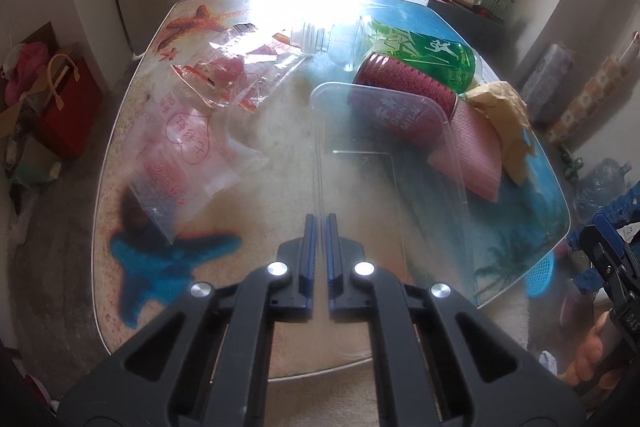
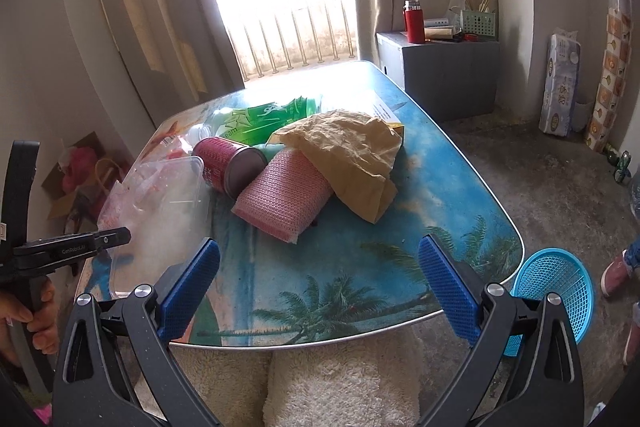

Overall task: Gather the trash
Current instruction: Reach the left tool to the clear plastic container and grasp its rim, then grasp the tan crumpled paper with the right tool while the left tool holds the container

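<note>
Our left gripper (image 1: 319, 223) pinches the clear tray's (image 1: 384, 155) near wall; right gripper (image 2: 320, 263) spread, empty. We should lift slowly toward the basket (image 2: 556, 291), keeping the flimsy wall from slipping.

Can (image 2: 230, 163) on the table (image 2: 440, 187) — between tub (image 2: 160, 203) and paper bag (image 2: 352, 151).

Red can (image 2: 226, 163), pink knit cloth (image 2: 284, 197), blue mesh basket (image 2: 554, 285)

The left gripper (image 1: 320, 223) pinches the near edge of a clear plastic tray (image 1: 400, 163) on the beach-print table (image 1: 264, 187). A red can (image 1: 404, 83) lies behind the tray, beside a green bottle (image 1: 424, 55).
</note>
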The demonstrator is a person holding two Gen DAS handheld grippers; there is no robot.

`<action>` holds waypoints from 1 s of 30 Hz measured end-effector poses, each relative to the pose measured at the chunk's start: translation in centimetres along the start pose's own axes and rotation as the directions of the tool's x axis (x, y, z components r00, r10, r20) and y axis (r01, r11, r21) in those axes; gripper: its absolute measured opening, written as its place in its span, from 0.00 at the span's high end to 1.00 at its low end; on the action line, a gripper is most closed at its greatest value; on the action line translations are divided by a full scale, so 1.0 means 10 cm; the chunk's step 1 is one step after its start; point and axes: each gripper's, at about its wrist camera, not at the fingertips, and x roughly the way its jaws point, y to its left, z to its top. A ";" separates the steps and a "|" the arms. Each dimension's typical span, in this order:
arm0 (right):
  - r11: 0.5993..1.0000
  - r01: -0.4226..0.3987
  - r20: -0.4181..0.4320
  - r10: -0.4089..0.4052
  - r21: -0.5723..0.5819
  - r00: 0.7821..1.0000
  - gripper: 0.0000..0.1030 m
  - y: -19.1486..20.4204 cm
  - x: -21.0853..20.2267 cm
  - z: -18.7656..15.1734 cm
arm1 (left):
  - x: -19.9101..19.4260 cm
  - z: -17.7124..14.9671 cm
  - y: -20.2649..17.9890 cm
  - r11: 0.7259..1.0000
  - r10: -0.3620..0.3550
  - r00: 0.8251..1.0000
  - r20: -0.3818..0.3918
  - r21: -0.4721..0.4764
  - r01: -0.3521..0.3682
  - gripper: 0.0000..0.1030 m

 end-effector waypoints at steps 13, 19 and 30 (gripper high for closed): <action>0.994 0.071 -0.041 -0.075 -0.086 0.996 0.06 0.10 0.05 -0.15 | -0.06 -0.18 0.14 0.999 -0.025 1.000 -0.019 -0.039 0.024 0.64; 0.964 0.207 0.047 -0.202 -0.166 0.978 0.06 0.22 -0.03 -0.11 | 0.14 -0.07 0.14 1.000 -0.005 0.999 -0.042 -0.020 0.005 0.67; 0.988 0.124 0.031 -0.122 -0.095 0.992 0.06 0.03 0.00 0.23 | 0.29 -0.23 0.20 1.000 -0.025 0.998 -0.060 -0.018 0.024 0.95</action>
